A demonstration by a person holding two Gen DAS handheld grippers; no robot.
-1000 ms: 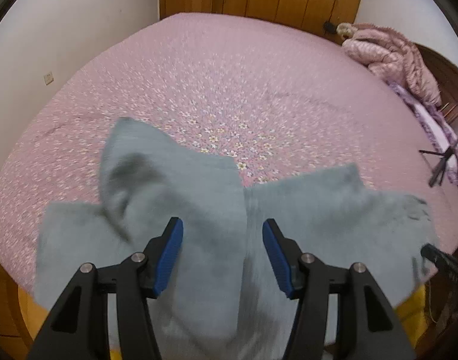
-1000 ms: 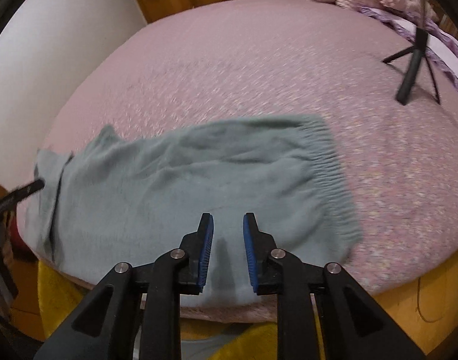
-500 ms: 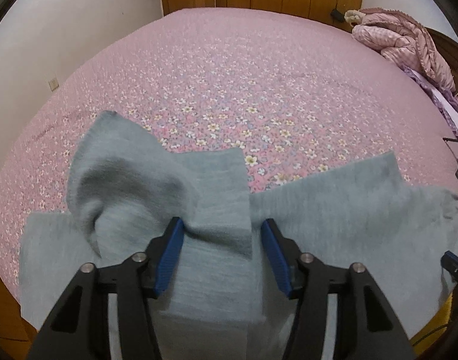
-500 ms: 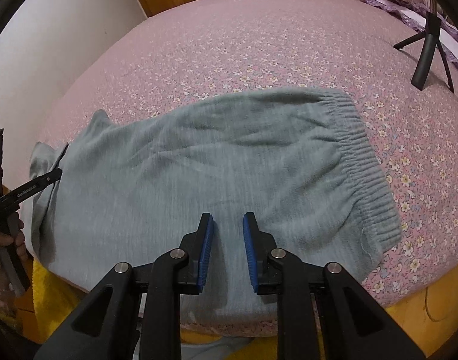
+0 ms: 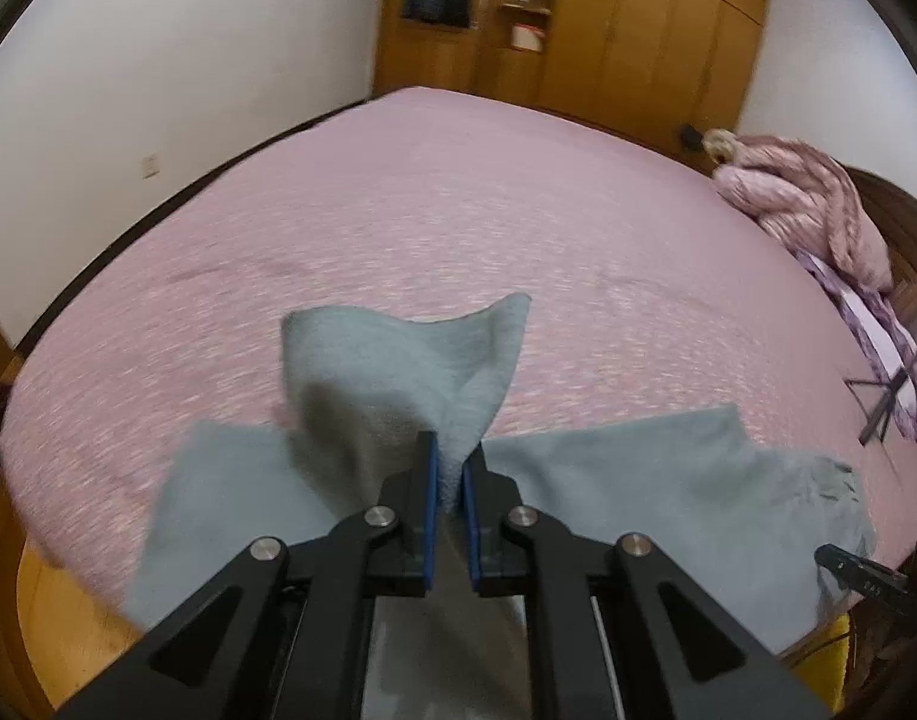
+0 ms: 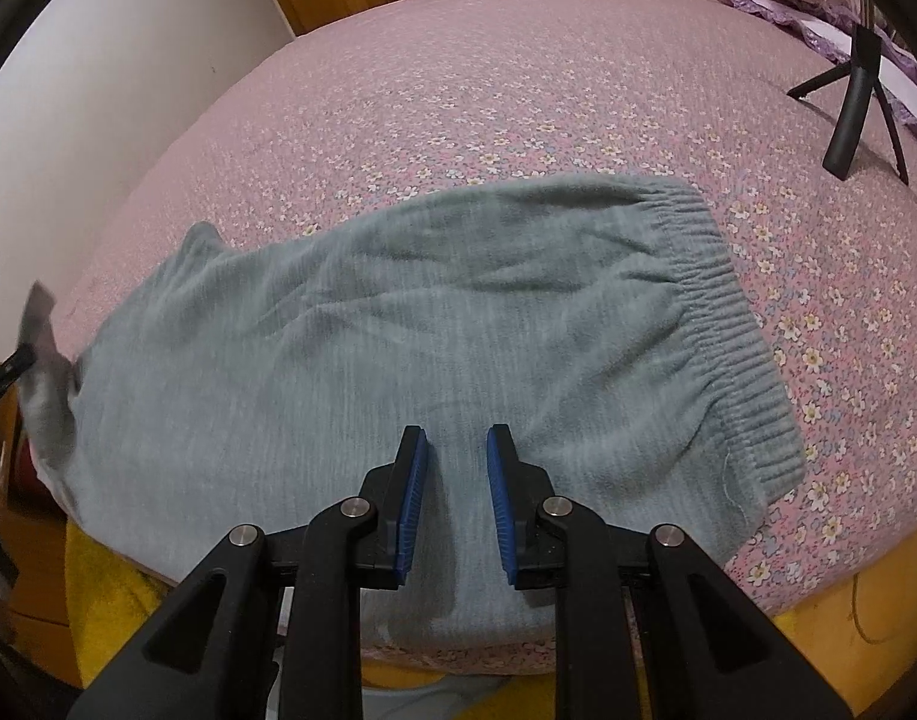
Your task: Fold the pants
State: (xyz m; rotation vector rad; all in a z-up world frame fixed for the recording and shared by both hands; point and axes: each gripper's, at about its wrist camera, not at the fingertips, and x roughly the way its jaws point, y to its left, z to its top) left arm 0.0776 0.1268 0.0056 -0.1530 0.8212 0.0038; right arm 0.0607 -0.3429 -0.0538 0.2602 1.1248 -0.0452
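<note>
One left gripper [image 5: 449, 474] pinches grey pants [image 5: 398, 372].

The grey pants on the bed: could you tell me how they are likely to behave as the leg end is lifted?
The grey pants look soft and floppy: the part pinched in the left gripper curls and droops. They probably weigh little. The fuzzy knit should grip rather than slip.
</note>
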